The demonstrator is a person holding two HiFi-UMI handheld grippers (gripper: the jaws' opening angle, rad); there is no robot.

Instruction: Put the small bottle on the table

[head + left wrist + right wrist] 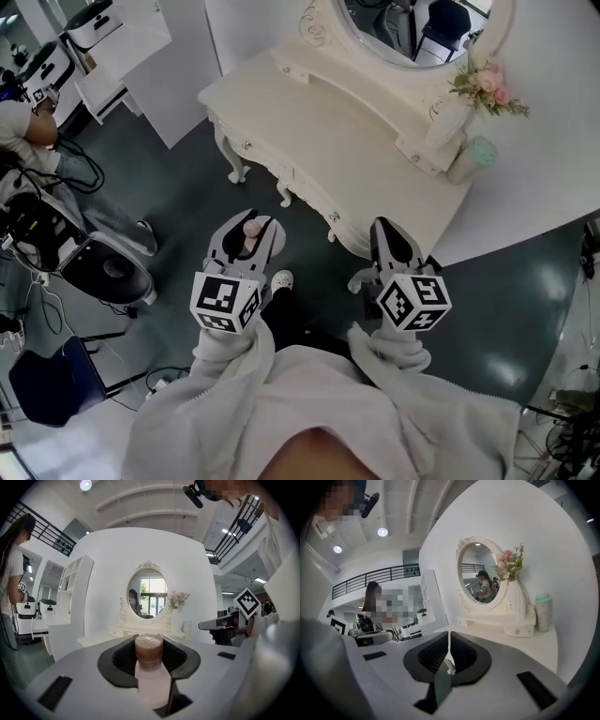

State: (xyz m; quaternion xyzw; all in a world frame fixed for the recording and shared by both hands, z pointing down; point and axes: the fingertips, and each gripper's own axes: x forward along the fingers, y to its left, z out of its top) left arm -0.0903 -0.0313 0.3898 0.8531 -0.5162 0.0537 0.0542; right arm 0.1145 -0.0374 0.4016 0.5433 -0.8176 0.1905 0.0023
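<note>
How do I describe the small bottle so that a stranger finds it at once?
Find the white dressing table with the oval mirror. Before it, over the dark floor, the left gripper holds the small bottle. It is pale pink with a brown cap; the right gripper beside it is empty.

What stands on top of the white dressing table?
An oval mirror, a white vase of pink flowers and a green-lidded tumbler, all at the back. The small bottle is not there; the left gripper holds it. The spot behind the vase is covered.

Left tongs [246, 232], held near level, clamp the small bottle [149, 654]; right tongs [386, 231], alongside, are closed and empty.
</note>
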